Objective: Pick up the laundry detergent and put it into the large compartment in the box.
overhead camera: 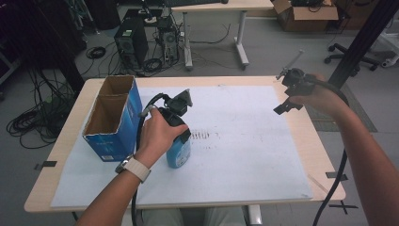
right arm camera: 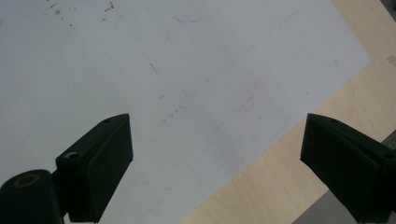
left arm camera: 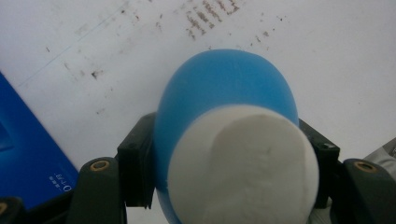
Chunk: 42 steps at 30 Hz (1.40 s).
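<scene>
We see the left gripper (overhead camera: 180, 136) clamped on a blue bottle (overhead camera: 179, 153) that stands upright on the white sheet (overhead camera: 244, 155) covering the desk (overhead camera: 324, 160), just right of an open blue cardboard box (overhead camera: 113, 117). From the high view the left hand (overhead camera: 157, 134) wraps over the gripper body, so the bottle's upper part and the jaws themselves are hidden there; only the lower blue body shows below the fingers. In the left gripper view the bottle (left arm camera: 226, 135) sits between the two black jaws, both pads pressed against its sides. Its white cap (left arm camera: 243, 163) faces the camera and is blurred, and its bottom edge is cut off by the frame. A blue corner of the box (left arm camera: 28, 154) shows at the left of that view, with small print we cannot read.

The right gripper (overhead camera: 289, 94) is held above the right side of the desk, well apart from the bottle. The right hand (overhead camera: 320, 96) covers part of it, and from above we cannot tell how its jaws stand. In the right gripper view the gripper (right arm camera: 215, 158) is released, its jaws spread wide with nothing between them, over the edge of the sheet (right arm camera: 187, 70) and bare wood (right arm camera: 280, 177). Faint marks on the sheet are too small to make out.
</scene>
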Available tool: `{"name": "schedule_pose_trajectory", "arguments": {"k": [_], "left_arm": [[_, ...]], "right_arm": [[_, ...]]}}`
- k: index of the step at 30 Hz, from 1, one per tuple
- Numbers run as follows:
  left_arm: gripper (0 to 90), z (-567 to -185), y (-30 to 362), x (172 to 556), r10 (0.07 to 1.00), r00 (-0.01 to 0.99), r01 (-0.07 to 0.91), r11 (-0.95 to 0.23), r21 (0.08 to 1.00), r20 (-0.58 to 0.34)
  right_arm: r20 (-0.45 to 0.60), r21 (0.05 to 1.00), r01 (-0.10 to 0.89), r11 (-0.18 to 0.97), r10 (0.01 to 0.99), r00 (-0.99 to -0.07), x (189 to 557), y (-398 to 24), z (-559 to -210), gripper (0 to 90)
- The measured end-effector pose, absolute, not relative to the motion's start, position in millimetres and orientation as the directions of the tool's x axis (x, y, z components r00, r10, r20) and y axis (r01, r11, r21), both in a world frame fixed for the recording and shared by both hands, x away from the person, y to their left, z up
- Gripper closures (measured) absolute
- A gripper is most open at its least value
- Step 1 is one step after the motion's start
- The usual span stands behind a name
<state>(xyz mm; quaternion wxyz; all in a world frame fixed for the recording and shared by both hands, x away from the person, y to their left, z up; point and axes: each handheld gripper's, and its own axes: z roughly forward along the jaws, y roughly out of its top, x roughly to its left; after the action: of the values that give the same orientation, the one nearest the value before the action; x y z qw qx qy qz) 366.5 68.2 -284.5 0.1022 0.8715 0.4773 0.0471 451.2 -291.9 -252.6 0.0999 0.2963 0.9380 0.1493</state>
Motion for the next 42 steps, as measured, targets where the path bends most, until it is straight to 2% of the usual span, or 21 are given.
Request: {"name": "schedule_pose_trajectory", "arguments": {"k": [15,20,33,42], "left_arm": [[37.2,-268.2,72.2,368.0,0.837,0.546,0.822,-0.527,0.217,-0.039],[37.2,-244.8,75.8,367.3,0.829,0.555,0.819,-0.53,0.22,-0.066],[37.3,-180.7,78.1,362.0,0.829,0.56,0.817,-0.55,0.172,-0.012],[37.3,-144.1,91.5,365.7,0.849,0.528,0.839,-0.518,0.168,-0.018]], "right_arm": [[-0.099,0.339,0.531,0.777,0.59,-0.801,451.3,-294.0,-251.8,9.3],[-0.101,0.34,0.53,0.777,0.591,-0.801,450.3,-294.3,-251.3,9.3],[-0.102,0.34,0.534,0.774,0.595,-0.798,447.3,-297.6,-250.8,9.3],[-0.105,0.343,0.533,0.774,0.595,-0.797,446.4,-298.0,-247.9,9.3]]}}
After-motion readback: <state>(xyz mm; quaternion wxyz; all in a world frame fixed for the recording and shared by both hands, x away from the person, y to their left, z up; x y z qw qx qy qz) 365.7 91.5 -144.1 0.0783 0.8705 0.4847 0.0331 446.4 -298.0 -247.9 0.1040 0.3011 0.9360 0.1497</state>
